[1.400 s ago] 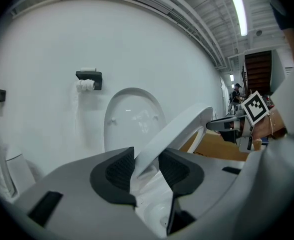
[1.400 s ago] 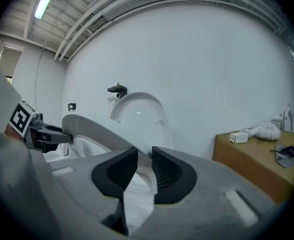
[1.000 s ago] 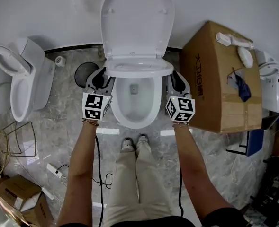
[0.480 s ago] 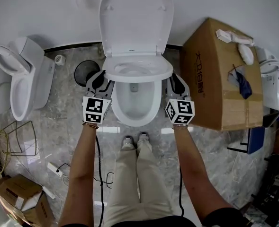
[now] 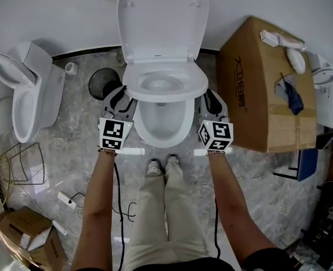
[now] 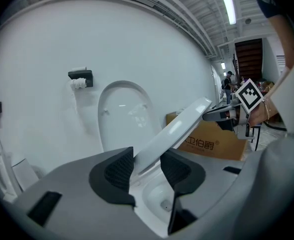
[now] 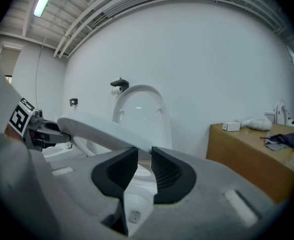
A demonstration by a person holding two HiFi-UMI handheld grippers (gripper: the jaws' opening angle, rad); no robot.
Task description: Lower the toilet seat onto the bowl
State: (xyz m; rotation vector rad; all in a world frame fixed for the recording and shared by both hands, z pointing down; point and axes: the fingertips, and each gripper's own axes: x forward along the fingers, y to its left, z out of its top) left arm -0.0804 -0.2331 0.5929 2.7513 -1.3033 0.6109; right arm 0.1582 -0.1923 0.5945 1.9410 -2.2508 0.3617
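Observation:
The white toilet seat (image 5: pixel 191 83) hangs partway down, tilted between the upright lid (image 5: pixel 161 21) and the bowl (image 5: pixel 147 136). My left gripper (image 5: pixel 121 96) grips the seat's left rim and my right gripper (image 5: pixel 210 97) its right rim. In the left gripper view the seat (image 6: pixel 181 124) slants up to the right out of the left gripper (image 6: pixel 147 166); those jaws have just been opening slightly, with the rim still between the pads. In the right gripper view the seat (image 7: pixel 97 129) runs left from the right gripper (image 7: pixel 144 166), whose narrow jaws pinch the rim.
A large cardboard box (image 5: pixel 268 83) with small items on top stands right of the toilet. A second toilet (image 5: pixel 27 89) stands at the left, a black bin (image 5: pixel 101 83) by the bowl. A wire rack (image 5: pixel 13 168) and a small box (image 5: pixel 25 236) lie at lower left.
The seat has swung farther down from the lid toward the bowl, and both grippers have come down with it.

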